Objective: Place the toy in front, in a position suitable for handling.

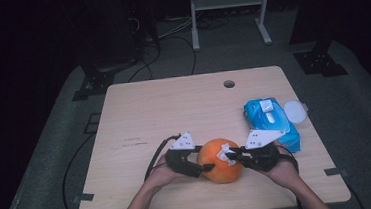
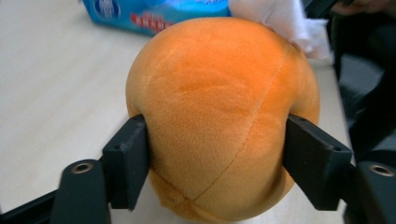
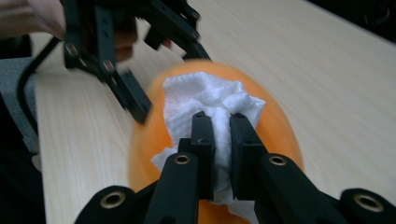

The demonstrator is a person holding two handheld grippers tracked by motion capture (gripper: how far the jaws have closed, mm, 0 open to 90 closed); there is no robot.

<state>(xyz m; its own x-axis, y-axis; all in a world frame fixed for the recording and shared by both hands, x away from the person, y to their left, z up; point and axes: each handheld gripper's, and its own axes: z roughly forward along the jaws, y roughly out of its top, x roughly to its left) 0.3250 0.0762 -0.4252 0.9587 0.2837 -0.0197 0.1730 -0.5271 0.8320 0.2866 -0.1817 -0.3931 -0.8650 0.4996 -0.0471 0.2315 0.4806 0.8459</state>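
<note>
2 grippers: left gripper (image 2: 215,154) clamps fuzzy orange ball (image 2: 219,116); right gripper (image 3: 219,126) pinches white wipe (image 3: 210,100).

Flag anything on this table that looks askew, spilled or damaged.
Nothing stands out. The left gripper clamps the orange plush ball, the right gripper presses a crumpled white wipe on it, and the blue wipes pack lies flat with its lid open.
</note>
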